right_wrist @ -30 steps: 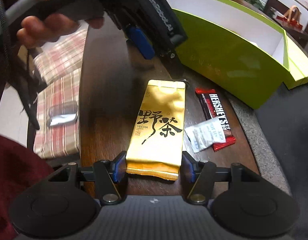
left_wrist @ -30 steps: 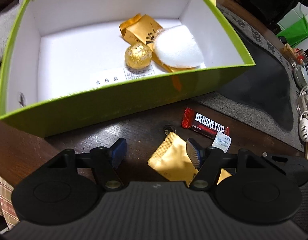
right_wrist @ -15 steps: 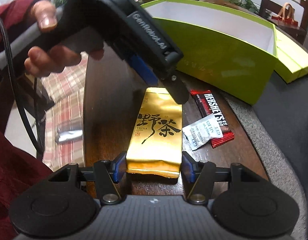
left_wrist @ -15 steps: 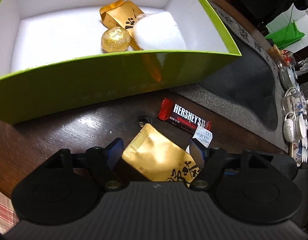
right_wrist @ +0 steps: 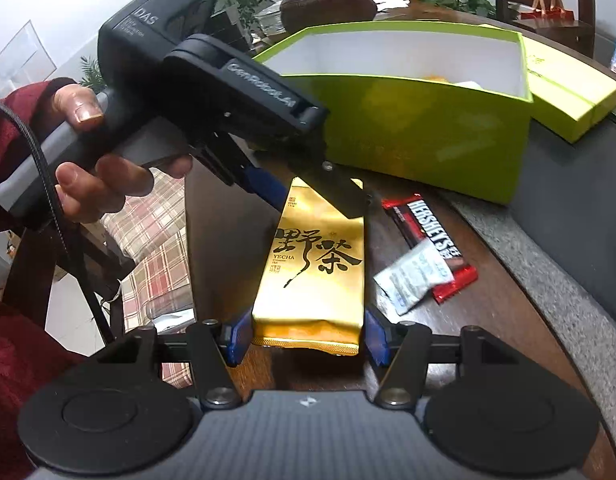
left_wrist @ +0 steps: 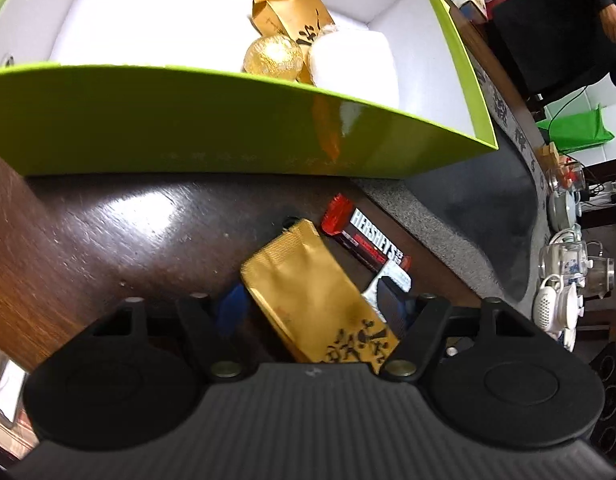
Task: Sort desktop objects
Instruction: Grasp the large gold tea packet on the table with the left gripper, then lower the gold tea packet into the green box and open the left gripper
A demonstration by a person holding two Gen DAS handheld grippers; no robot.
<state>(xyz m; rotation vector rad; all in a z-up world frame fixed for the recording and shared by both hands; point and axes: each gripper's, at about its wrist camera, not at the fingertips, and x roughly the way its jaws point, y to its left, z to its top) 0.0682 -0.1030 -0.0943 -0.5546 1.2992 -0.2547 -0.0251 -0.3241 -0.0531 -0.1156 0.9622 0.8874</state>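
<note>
Gold tea packet [right_wrist: 314, 268] flat on dark wooden table [left_wrist: 107, 240], just in front of green box [left_wrist: 187, 128]. Left gripper [left_wrist: 312, 304] jaws wide, straddling far end of packet. Right gripper [right_wrist: 308, 338] pads against near end, grip not confirmable.

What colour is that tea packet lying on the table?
Shiny gold with black brush lettering; the tea packet shows best in the right wrist view.

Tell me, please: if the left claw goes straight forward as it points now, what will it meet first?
The left claw already straddles the gold tea pouch, so that comes first. Beyond it, probably the near wall of the green box, though depth is unclear.
</note>
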